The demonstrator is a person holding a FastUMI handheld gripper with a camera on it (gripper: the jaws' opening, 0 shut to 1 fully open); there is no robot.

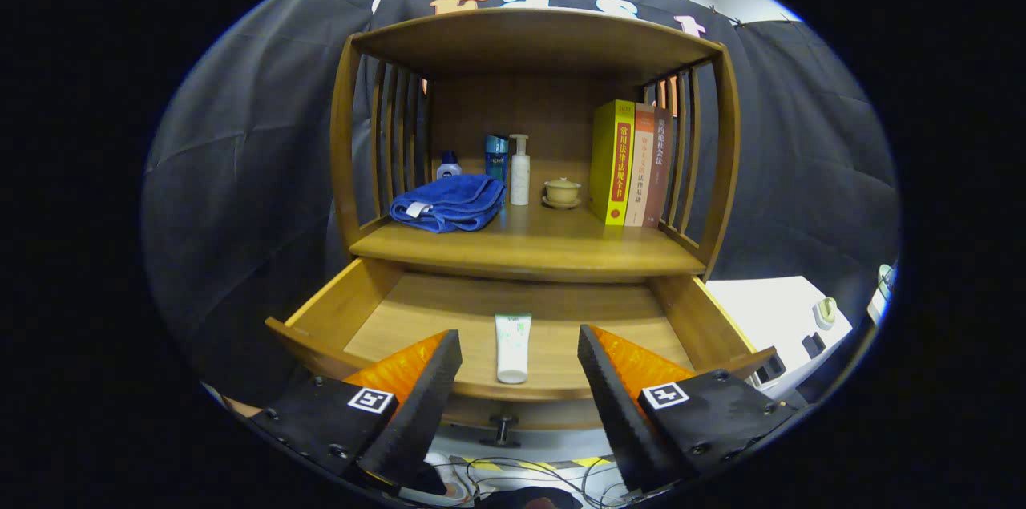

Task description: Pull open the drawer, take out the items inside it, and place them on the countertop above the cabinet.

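The wooden drawer (337, 309) stands pulled open below the cabinet's countertop (529, 248). A white tube with a green top end (513, 347) lies inside it, near the drawer's front wall, pointing front to back. My gripper (519, 347) is open and hovers over the drawer front, its two fingers (429, 381) spread wide on either side of the tube without touching it. The drawer's dark knob (501, 429) shows below, between the fingers.
On the countertop sit a folded blue towel (447, 203), a small blue-capped bottle (448, 166), a blue box (496, 158), a white pump bottle (519, 170), a lidded cup on a saucer (562, 192) and three upright books (631, 163). A white table (773, 309) stands to the right. Cables lie on the floor.
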